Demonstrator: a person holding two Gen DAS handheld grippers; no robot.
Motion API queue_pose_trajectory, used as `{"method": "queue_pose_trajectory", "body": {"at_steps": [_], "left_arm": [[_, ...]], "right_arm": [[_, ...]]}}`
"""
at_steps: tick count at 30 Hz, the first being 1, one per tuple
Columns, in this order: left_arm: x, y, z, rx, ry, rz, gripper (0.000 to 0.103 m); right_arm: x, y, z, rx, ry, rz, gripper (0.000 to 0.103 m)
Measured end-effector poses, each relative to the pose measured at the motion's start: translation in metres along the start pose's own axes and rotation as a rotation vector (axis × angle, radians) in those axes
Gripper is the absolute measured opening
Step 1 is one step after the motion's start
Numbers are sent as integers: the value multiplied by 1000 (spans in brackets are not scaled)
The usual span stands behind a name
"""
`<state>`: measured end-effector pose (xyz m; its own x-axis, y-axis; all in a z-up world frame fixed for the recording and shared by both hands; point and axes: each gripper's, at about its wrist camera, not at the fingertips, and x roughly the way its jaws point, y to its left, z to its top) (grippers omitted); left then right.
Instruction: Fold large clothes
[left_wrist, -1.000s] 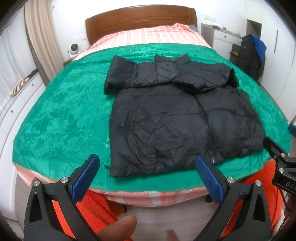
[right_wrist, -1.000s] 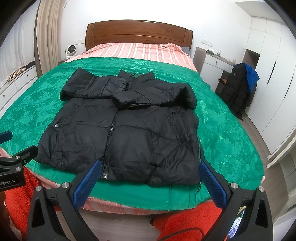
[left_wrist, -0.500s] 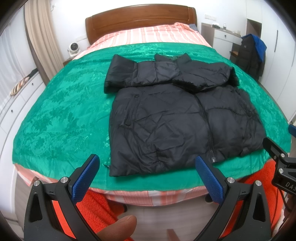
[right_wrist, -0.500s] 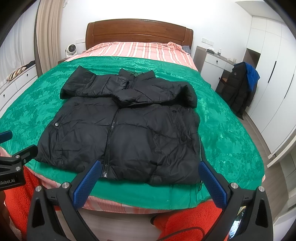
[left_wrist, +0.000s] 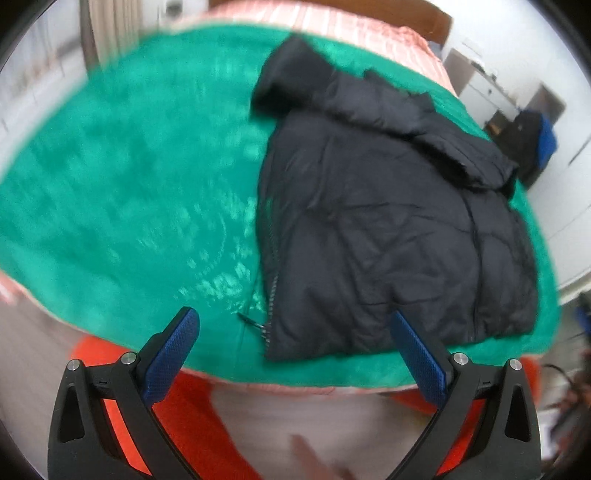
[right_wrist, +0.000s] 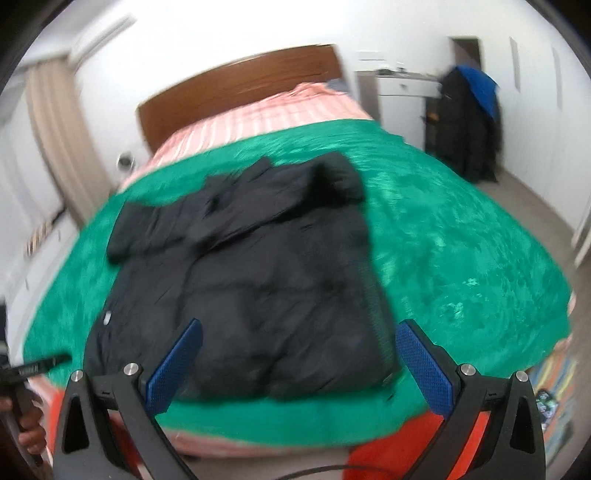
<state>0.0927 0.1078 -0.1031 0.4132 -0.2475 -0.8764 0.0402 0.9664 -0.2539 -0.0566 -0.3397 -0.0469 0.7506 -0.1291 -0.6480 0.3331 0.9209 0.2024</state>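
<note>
Left wrist view has the left gripper (left_wrist: 293, 345) with jaws wide apart and empty, right gripper (right_wrist: 299, 356) likewise, both just short of the black jacket's (left_wrist: 388, 221) hem on the green bedspread (left_wrist: 129, 184). Sleeves look folded already; next probably grabbing hem corners. Motion blur hides the hem edge.
</note>
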Motion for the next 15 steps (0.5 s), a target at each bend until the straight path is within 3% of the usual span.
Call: {"method": "queue_pose_trajectory", "body": {"at_steps": [4, 7, 8, 9, 10, 11, 12, 15], "left_arm": [[38, 15, 3, 5, 106, -190, 103], [64, 1, 0, 81, 142, -184, 100], [69, -4, -2, 101, 140, -137, 84], [70, -7, -3, 117, 136, -103, 70], [68, -11, -6, 138, 128, -83, 47], [64, -12, -7, 141, 114, -70, 30], [57, -13, -8, 140, 98, -63, 25], [38, -10, -9, 138, 71, -83, 17]], "right_arm": [[64, -38, -6, 38, 223, 55, 103], [100, -42, -18, 32, 322, 115, 100], [108, -39, -21, 29, 361, 133, 92], [110, -37, -22, 29, 378, 129, 71], [109, -34, -22, 22, 384, 117, 60], [103, -29, -19, -9, 374, 116, 50], [97, -26, -17, -23, 363, 123, 31], [71, -14, -10, -75, 327, 116, 25]]}}
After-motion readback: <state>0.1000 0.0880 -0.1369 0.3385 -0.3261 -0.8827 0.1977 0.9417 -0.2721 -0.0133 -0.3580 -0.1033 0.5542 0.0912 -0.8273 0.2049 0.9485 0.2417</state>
